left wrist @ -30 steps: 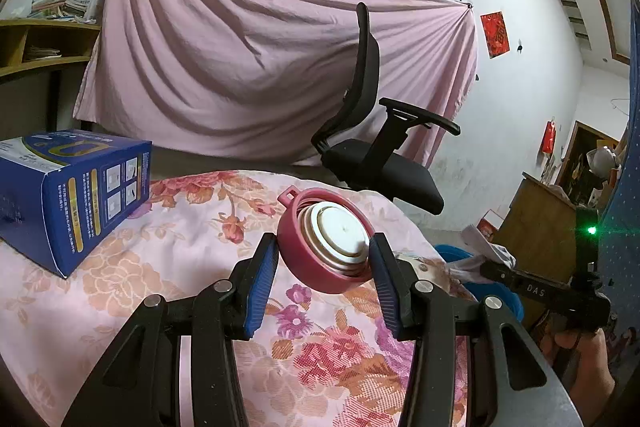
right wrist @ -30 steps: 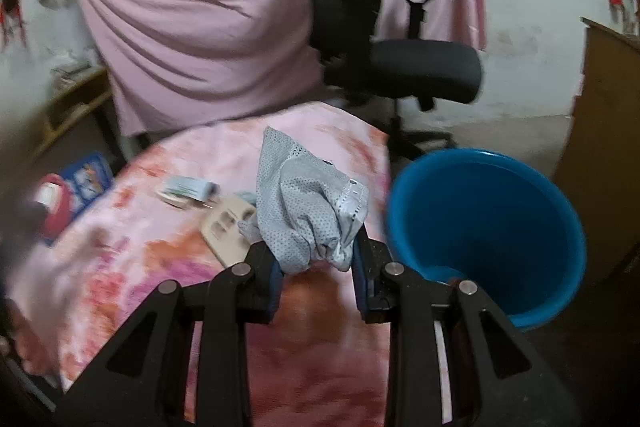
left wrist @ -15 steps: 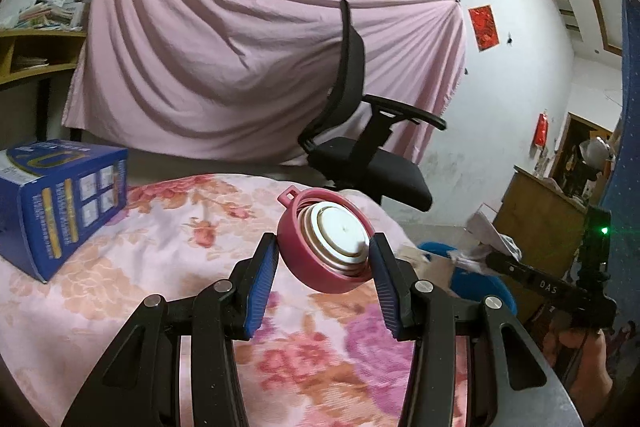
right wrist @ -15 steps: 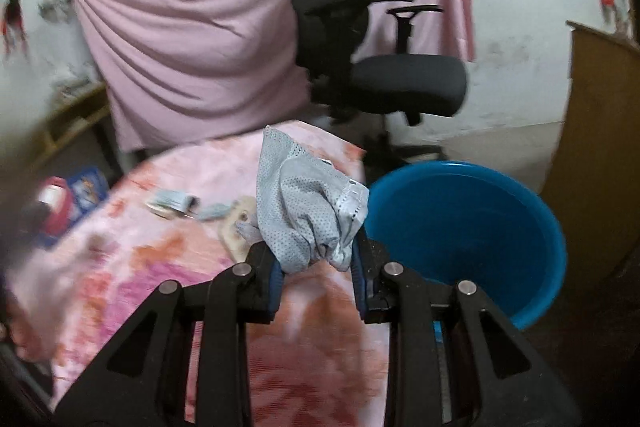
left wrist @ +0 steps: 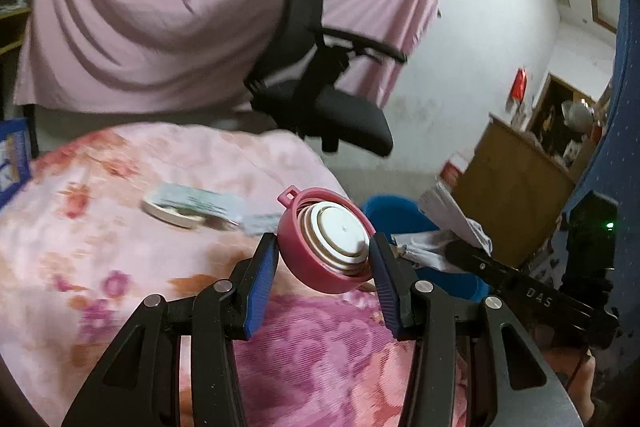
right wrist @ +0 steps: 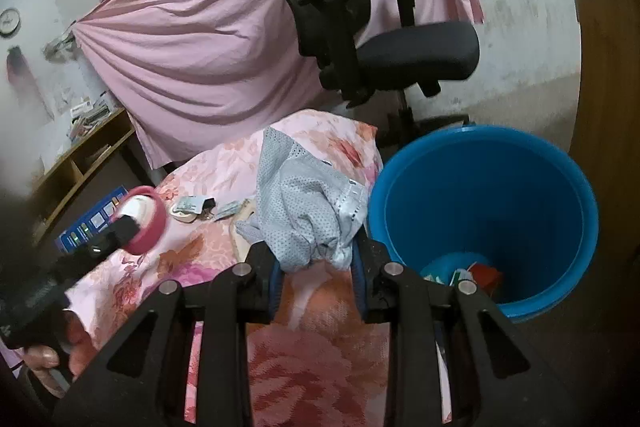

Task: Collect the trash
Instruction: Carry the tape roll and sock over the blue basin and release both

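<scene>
Carrying: two pieces of trash at once, one per hand, both aimed at the bin.
Left gripper (left wrist: 323, 255): clenched on the pink lid (left wrist: 326, 241), blue ribbed pads pinching its rim from both sides so the white insert faces the camera; centre of the left wrist frame, above the flowered cloth.
Pink lid: round, hard plastic, stepped rings inside, small loop tab at its upper left edge.
Right gripper (right wrist: 316, 261): squeezed shut on the grey rag (right wrist: 306, 211), bunched upward from the jaws; centre of the right wrist frame, just left of the bucket.
Grey rag: soft perforated mesh, crumpled, with a stitched hem.
Blue bucket (right wrist: 560, 195): smooth plastic, open top, right half of the right wrist frame, a few scraps at its bottom; it looks like the drop point.
Table cloth (right wrist: 320, 355): pink floral fabric; wrappers (right wrist: 196, 206) lie on it at centre left, not yet collected.
</scene>
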`<state>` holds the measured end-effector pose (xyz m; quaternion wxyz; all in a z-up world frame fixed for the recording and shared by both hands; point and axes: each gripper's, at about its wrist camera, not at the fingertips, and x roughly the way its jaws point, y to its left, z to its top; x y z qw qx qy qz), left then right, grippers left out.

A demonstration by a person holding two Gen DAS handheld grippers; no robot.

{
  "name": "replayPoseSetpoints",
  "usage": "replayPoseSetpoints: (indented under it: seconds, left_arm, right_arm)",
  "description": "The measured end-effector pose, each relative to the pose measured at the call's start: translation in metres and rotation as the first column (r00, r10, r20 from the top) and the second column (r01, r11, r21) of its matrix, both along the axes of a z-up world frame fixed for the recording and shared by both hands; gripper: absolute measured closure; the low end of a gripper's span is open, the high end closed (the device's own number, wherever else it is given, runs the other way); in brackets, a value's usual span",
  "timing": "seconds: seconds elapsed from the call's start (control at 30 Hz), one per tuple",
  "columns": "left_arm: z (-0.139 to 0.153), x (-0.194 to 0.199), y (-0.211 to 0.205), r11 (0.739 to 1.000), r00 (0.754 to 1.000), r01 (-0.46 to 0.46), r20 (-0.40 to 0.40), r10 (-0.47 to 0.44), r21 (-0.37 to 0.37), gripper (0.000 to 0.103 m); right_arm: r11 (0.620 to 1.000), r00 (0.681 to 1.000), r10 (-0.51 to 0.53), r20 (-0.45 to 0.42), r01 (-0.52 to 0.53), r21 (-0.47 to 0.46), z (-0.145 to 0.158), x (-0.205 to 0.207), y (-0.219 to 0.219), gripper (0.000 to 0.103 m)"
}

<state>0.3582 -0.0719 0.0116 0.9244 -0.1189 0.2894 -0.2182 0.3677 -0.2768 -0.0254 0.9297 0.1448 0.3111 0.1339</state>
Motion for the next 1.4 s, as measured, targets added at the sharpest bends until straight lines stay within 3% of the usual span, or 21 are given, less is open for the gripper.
replayPoseSetpoints:
  seconds: [0.33, 0.5, 0.63, 0.8, 1.0, 1.2, 1.4]
  left_arm:
    - [-0.02, 0.027, -0.027, 0.998, 0.989, 0.031, -0.145, -0.023, 0.05, 0.062]
    - [-0.02, 0.029, -0.034, 0.996, 0.988, 0.028, -0.155, -0.014, 0.089, 0.062]
    - [-0.022, 0.03, -0.038, 0.993, 0.988, 0.029, -0.153, -0.01, 0.117, 0.062]
    - [-0.023, 0.031, -0.037, 0.997, 0.989, 0.022, -0.15, -0.011, 0.075, 0.062]
    - [-0.003, 0.023, -0.045, 0.999, 0.999, 0.012, -0.042, -0.01, 0.036, 0.062]
    - [0.029, 0.017, -0.08, 0.998, 0.992, 0.058, 0.108, -0.062, 0.041, 0.062]
    - [0.044, 0.028, -0.125, 0.987, 0.978, 0.14, 0.146, -0.15, 0.076, 0.062]
  right_arm:
    - [0.999, 0.999, -0.003, -0.034, 0.005, 0.038, -0.008, 0.006, -0.012, 0.054]
    - [1.0, 0.999, -0.018, -0.03, 0.018, 0.009, -0.01, 0.005, -0.012, 0.054]
    - [0.995, 0.997, -0.079, 0.025, 0.08, -0.052, -0.003, -0.002, -0.013, 0.054]
    - [0.992, 0.992, -0.116, 0.057, 0.118, -0.046, 0.0, -0.005, -0.025, 0.054]
    - [0.985, 0.968, -0.161, 0.192, 0.169, -0.026, 0.017, -0.022, -0.034, 0.054]
    - [0.965, 0.912, -0.247, 0.327, 0.264, -0.006, 0.028, -0.038, -0.047, 0.05]
    - [0.932, 0.869, -0.355, 0.346, 0.36, 0.051, 0.025, -0.041, -0.077, 0.048]
